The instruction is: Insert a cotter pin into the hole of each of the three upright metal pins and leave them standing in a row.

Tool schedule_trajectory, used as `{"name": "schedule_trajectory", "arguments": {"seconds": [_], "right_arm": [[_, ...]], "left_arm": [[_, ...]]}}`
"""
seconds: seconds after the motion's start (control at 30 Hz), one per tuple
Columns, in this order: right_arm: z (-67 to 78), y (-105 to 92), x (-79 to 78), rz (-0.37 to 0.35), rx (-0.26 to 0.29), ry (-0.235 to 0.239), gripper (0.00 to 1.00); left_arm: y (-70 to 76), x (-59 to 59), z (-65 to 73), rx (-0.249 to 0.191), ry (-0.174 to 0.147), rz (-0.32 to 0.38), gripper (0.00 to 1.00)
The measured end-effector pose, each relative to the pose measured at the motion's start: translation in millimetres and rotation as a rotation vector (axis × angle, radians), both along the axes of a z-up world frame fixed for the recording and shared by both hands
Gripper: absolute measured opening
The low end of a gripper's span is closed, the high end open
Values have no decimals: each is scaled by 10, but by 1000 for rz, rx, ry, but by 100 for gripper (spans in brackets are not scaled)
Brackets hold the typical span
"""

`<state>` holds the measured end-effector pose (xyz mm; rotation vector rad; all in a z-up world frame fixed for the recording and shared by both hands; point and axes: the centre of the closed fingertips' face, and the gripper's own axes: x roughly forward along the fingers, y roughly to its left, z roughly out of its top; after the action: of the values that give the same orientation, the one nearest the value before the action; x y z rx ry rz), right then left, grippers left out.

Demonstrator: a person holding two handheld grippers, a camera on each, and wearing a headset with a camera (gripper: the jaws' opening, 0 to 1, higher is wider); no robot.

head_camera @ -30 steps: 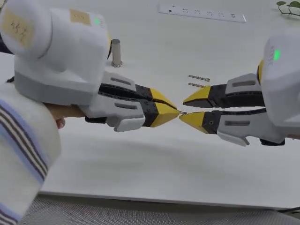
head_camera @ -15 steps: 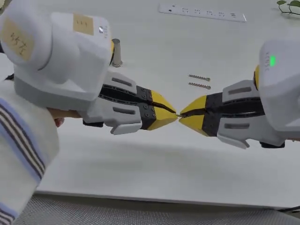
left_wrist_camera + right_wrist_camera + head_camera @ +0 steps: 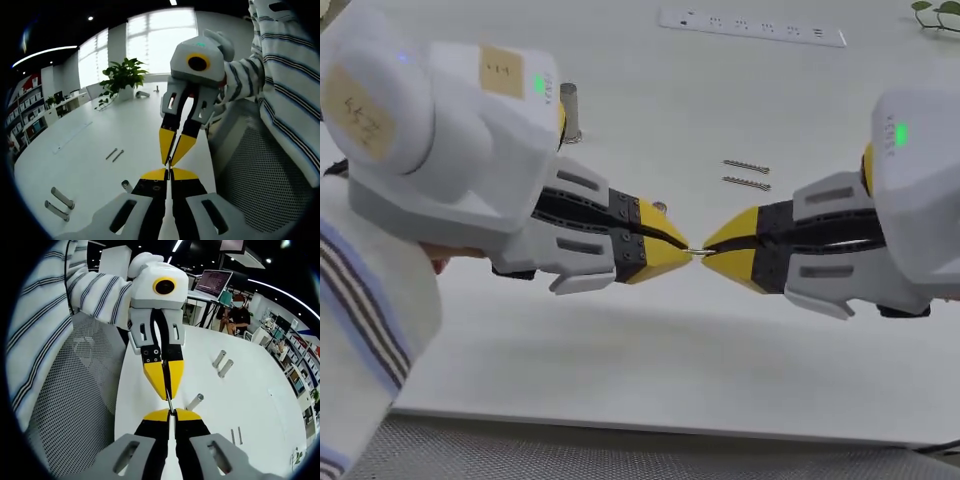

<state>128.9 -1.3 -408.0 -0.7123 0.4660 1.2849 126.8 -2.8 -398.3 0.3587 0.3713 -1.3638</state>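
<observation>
A: Starting at the left, why is the white-and-yellow left gripper (image 3: 682,250) up off the white tabletop (image 3: 650,380)?
B: Its jaws are pinched tight on one end of a thin silvery cotter pin (image 3: 696,251), held in the air. Behind it a short grey metal cylinder pin (image 3: 568,112) stands upright, and a second grey pin (image 3: 660,208) shows its top just over the jaws
A: And the matching right gripper (image 3: 708,250)?
B: Tip to tip with the left, jaws closed narrow on the pin's other end. It reads as a handover, to give one gripper a better hold for threading; whether any hole is filled is too small to tell
A: Further right?
B: Two spare cotter pins (image 3: 745,166) lie side by side on the table, well apart from the uprights
</observation>
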Motion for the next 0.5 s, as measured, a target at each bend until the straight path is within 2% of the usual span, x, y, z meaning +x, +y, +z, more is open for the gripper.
{"name": "schedule_trajectory", "arguments": {"seconds": [0.2, 0.3, 0.5], "right_arm": [[-26, -8, -29, 18, -8, 19, 0], [-41, -11, -54, 29, -11, 36, 0], [-81, -25, -89, 46, -32, 56, 0]], "left_arm": [[7, -47, -20, 18, -2, -21, 0], [6, -55, -48, 36, -20, -28, 0], [9, -67, -116, 65, -28, -28, 0]]}}
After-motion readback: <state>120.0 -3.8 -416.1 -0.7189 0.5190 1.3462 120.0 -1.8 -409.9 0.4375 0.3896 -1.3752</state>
